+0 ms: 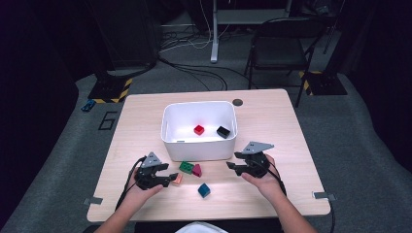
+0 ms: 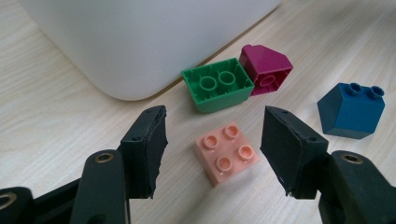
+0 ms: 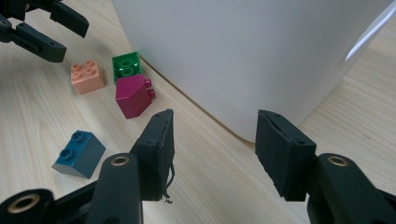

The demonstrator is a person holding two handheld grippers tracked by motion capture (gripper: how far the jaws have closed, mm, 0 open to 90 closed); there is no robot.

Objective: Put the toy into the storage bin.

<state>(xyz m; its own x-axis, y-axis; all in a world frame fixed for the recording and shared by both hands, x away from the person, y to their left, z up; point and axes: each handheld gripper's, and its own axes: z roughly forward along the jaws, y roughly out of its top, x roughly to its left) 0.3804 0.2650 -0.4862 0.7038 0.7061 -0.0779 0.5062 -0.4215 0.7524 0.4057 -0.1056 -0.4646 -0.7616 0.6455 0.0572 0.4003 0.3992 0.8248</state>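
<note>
Left gripper: I see my left gripper (image 1: 171, 179) low over the light wooden table (image 1: 136, 136), jaws spread wide and holding nothing; in the left gripper view (image 2: 212, 140) the pads stand either side of a brick without touching it.
Peach brick: a small square pale-peach plastic brick (image 2: 226, 153) with four round studs facing up, flat on the table between those jaws; in the high view (image 1: 178, 179) it sits just at the left gripper's tip.
Green brick: a green plastic brick (image 2: 218, 85) lying hollow side up, its two inner tubes showing, just in front of the tub wall.
Magenta brick: a magenta sloped plastic brick (image 2: 266, 69) tipped on its side, touching the green one on the right.
Blue brick: a dark blue sloped plastic brick (image 1: 204, 190) with two studs, alone nearer me, apart from the others.
Tub: a white rectangular plastic tub (image 1: 170, 116) at the table's middle, with a small red brick (image 1: 198, 129) and a small black brick (image 1: 223, 131) inside, apart from each other.
Right gripper: my right gripper (image 1: 231, 166) is by the tub's right front corner, jaws wide open and empty (image 3: 215, 149).
</note>
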